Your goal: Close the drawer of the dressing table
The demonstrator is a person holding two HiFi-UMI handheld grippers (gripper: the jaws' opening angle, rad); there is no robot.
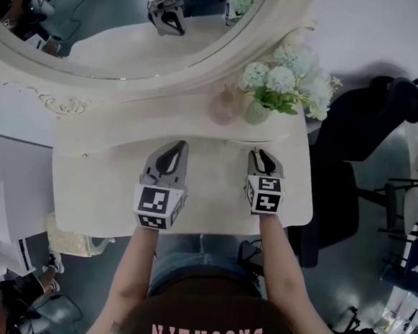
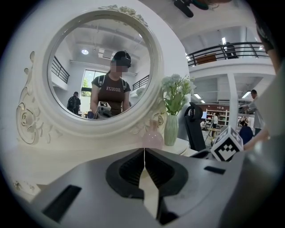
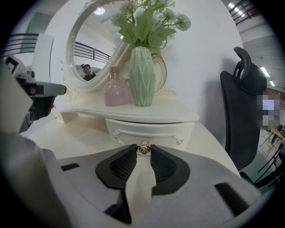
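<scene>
counter (image 1: 214,199): cream-white, I see it beneath my left fingers (image 1: 153,169)
drawer knob (image 3: 143,148): silvery-gold, between my right fingers (image 3: 167,165), which are grey with black ribbed pads
vase (image 3: 142,78): pale green, ribbed, beyond those fingers
bottle (image 3: 116,91): translucent pink
marker cubes (image 1: 154,200): black-and-white squares

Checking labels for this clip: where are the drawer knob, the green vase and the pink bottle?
drawer knob (image 3: 143,148): right gripper view, its metal face.
green vase (image 3: 142,75): right gripper view, middle of its ribbed body.
pink bottle (image 3: 116,92): right gripper view, its rounded belly.
</scene>
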